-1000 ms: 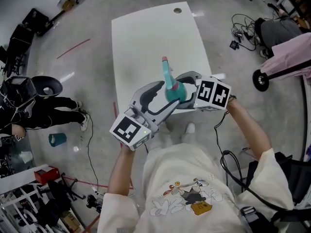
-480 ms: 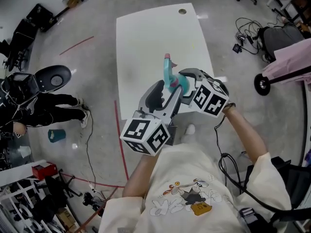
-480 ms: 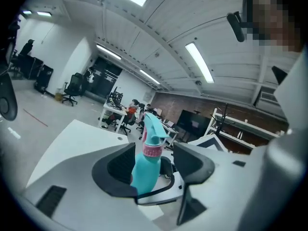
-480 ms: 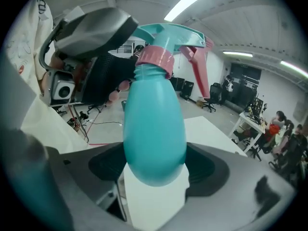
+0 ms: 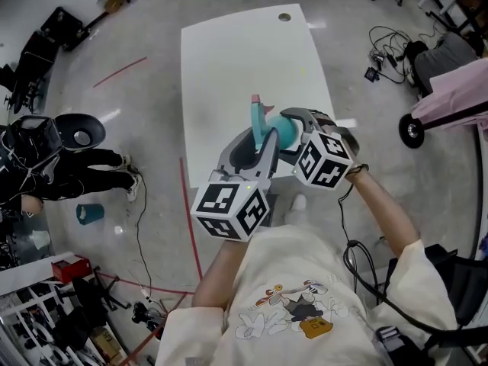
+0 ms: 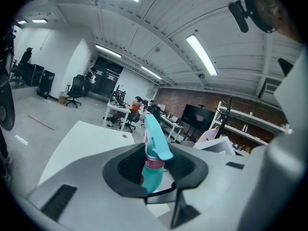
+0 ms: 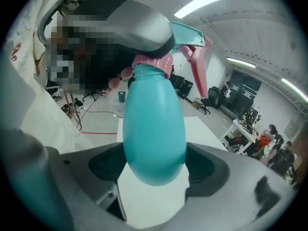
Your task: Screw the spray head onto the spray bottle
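1. Because the joining is done in mid-air in front of the person's chest, nothing rests on anything. Near the centre of the head view the left tool and the right tool come in from lower left and from the right and share one object.
2. The right tool is clamped on the round teal body of the spray bottle, its dark pads pressing both flanks. That grip looks meant to keep the bottle from spinning.
3. The left tool's jaws have just been closing and stand together on the pink collar under the spray head, with the neck between the pads. Taking the collar rather than the nozzle probably gives firm purchase for twisting the thread.
4. The spray head sits on the bottle's neck, nozzle pointing toward the top of the head view. Whether the thread is fully tight cannot be told, so the step in hand seems to be a turn of the collar.
5. Beyond the tools, in the upper middle of the frame, lies the white surface, well apart from the bottle.
6. Farthest off, the grey floor carries a red line at upper left.
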### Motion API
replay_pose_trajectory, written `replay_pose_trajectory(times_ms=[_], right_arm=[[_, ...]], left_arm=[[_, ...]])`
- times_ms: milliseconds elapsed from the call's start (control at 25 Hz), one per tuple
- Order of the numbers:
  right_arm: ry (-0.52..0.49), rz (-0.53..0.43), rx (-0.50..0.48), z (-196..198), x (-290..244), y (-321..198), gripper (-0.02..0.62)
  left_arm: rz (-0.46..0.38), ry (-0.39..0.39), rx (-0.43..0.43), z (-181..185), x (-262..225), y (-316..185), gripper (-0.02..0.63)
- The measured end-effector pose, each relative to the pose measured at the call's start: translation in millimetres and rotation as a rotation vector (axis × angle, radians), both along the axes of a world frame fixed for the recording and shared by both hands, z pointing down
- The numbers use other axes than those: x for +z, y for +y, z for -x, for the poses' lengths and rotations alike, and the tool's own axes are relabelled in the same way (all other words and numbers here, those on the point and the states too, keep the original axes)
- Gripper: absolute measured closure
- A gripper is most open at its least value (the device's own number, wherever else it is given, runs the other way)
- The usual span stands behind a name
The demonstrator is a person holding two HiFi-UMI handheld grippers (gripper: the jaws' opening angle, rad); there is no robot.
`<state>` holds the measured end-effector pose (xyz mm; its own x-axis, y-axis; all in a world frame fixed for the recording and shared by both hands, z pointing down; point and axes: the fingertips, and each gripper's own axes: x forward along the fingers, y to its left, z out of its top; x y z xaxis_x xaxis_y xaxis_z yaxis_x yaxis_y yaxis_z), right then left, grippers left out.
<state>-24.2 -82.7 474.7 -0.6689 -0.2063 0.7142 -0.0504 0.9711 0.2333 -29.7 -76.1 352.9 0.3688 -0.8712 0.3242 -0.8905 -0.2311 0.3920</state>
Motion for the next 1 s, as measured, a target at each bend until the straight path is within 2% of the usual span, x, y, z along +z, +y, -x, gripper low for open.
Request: replay_pose_trajectory(times_ms=[80, 200, 280, 520, 800, 880, 1000], right_arm=[[-0.018, 0.038, -0.016, 2, -1, 2, 0.21], [-0.079, 0.148, -0.063, 8, -12, 15, 0.21], [-0.091, 0.171, -0.085, 11, -21, 23, 0.21], [-0.015, 0.126, -0.068, 7, -36, 27, 0.21], [0.067, 0.13, -0.092, -11, -41, 16, 0.21], [0.066, 0.161, -0.122, -10, -42, 21, 0.21], [0.0, 0.278, -0.196, -6, -43, 42, 0.21]], left_arm=[[-0.038, -0.031, 0.01, -2, -4, -1, 0.474], [-0.14, -0.101, 0.042, -4, -19, 5, 0.476], [-0.183, -0.12, 0.06, -3, -27, 11, 0.476], [-0.256, -0.147, 0.117, 0, -40, 23, 0.476], [-0.34, -0.149, 0.242, -11, -45, 13, 0.476], [-0.352, -0.152, 0.282, -11, -47, 16, 0.476], [-0.371, -0.123, 0.309, -13, -49, 25, 0.476]])
